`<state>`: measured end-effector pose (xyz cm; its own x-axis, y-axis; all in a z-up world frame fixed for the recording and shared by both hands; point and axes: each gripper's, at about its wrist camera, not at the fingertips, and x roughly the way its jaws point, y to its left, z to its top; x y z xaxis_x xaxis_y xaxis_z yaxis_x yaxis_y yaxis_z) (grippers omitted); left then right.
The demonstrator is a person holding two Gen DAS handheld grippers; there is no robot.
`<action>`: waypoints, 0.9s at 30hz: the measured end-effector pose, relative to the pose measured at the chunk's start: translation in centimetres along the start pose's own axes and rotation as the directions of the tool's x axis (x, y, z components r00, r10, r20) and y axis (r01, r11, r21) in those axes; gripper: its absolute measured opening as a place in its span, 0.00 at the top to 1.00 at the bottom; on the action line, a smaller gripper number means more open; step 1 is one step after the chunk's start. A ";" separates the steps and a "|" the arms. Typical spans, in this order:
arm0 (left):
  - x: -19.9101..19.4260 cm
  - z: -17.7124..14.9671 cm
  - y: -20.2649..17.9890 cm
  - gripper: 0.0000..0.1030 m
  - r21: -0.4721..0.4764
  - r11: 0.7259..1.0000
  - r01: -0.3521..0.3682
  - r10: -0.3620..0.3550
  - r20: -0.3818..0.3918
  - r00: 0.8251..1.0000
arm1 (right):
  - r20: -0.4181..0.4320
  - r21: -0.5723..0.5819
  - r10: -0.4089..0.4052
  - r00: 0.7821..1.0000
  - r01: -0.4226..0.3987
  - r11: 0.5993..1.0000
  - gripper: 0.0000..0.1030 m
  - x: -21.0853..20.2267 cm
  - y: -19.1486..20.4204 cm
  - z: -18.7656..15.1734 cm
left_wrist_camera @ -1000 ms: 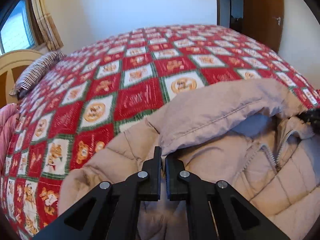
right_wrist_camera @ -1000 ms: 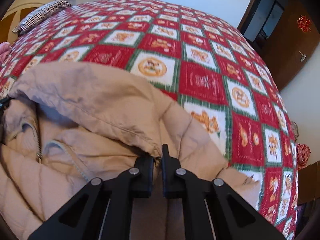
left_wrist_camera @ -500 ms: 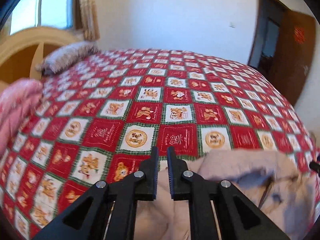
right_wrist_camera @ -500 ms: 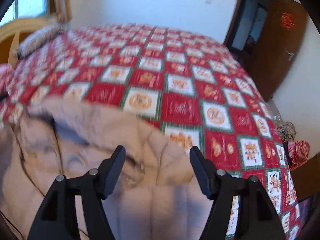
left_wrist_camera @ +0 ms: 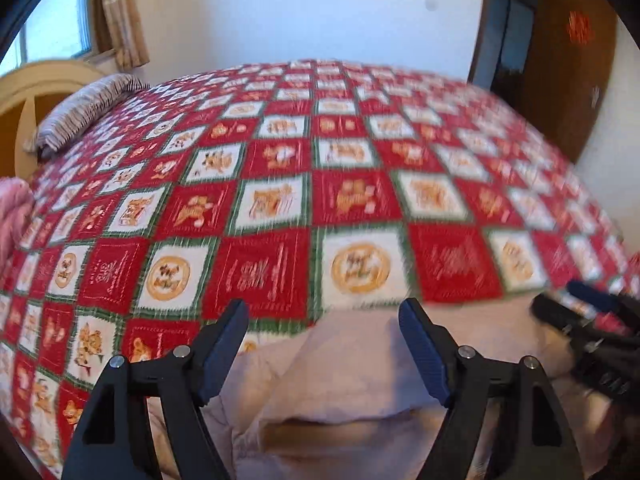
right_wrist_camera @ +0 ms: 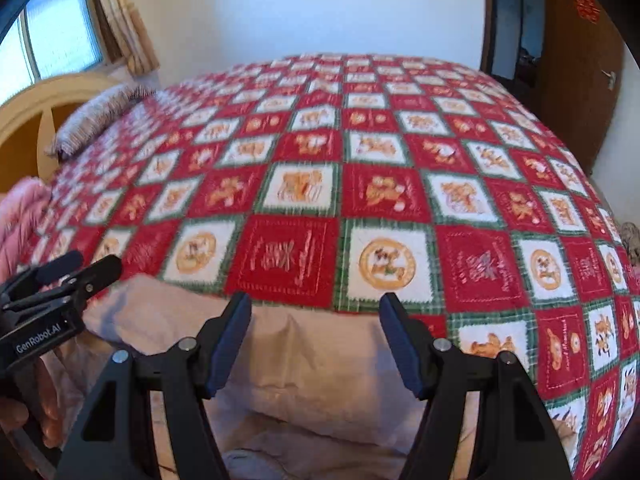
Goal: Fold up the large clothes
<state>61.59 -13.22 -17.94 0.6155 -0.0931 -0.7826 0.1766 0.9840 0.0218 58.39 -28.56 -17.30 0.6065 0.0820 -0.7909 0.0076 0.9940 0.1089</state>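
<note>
A beige padded jacket (left_wrist_camera: pixel 352 364) lies on the near part of the bed, its top part folded down toward me; it also shows in the right wrist view (right_wrist_camera: pixel 312 360). My left gripper (left_wrist_camera: pixel 324 344) is open and empty, raised above the jacket's folded edge. My right gripper (right_wrist_camera: pixel 316 336) is open and empty above the same fold. The right gripper shows at the right edge of the left wrist view (left_wrist_camera: pixel 588 336). The left gripper shows at the left edge of the right wrist view (right_wrist_camera: pixel 60 280). Both views are blurred by motion.
The bed carries a red, white and green patchwork quilt (left_wrist_camera: pixel 280 184). A striped pillow (left_wrist_camera: pixel 80 112) lies by the wooden headboard (left_wrist_camera: pixel 24 92) at far left. Pink bedding (right_wrist_camera: pixel 20 216) sits at the left edge. A brown door (right_wrist_camera: pixel 580 80) stands at the back right.
Both grippers were shut on the jacket's hood edge a second ago. They have let go, opened wide and lifted away from the jacket, the right one before the left.
</note>
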 end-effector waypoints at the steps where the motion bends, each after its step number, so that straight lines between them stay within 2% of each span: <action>1: 0.4 -0.7 -0.3 0.24 0.033 0.999 -0.018 0.018 -0.006 1.000 | -0.014 -0.006 0.002 1.000 -0.002 1.000 0.33 0.1 -0.2 -0.4; 3: 1.2 -2.2 -0.5 0.24 0.077 0.995 -0.057 0.059 -0.022 0.998 | -0.034 -0.030 -0.003 0.999 0.002 1.000 0.33 0.3 -0.4 -1.3; 7: 2.0 -4.4 0.1 0.23 0.052 0.998 -0.022 0.024 -0.046 0.999 | -0.064 -0.077 -0.025 0.998 0.020 0.997 0.33 0.7 -1.0 -3.1; 14: 2.9 -5.5 0.7 0.07 0.003 1.000 -0.029 0.030 -0.025 0.999 | -0.087 -0.092 -0.054 0.995 0.046 0.995 0.33 1.6 -1.5 -4.7; 18: 3.5 -5.8 1.2 0.04 -0.034 0.999 -0.004 0.003 -0.025 1.000 | -0.093 -0.100 -0.065 0.994 0.056 0.993 0.33 2.4 -1.5 -5.4; 23: 3.7 -6.2 0.7 0.02 -0.013 0.999 -0.030 0.030 -0.021 0.999 | -0.065 -0.120 -0.092 0.994 0.084 0.989 0.33 2.9 -1.1 -6.1; 27: 4.0 -6.2 0.9 0.01 -0.024 0.999 -0.026 0.025 -0.030 0.999 | -0.034 -0.122 -0.100 0.994 0.095 0.988 0.32 3.0 -1.1 -6.5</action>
<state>59.48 -11.80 -24.92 0.5963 -0.0640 -0.8002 0.1423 0.9895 0.0269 55.04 -28.90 -23.67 0.5752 -0.0153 -0.8179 -0.0321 0.9986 -0.0412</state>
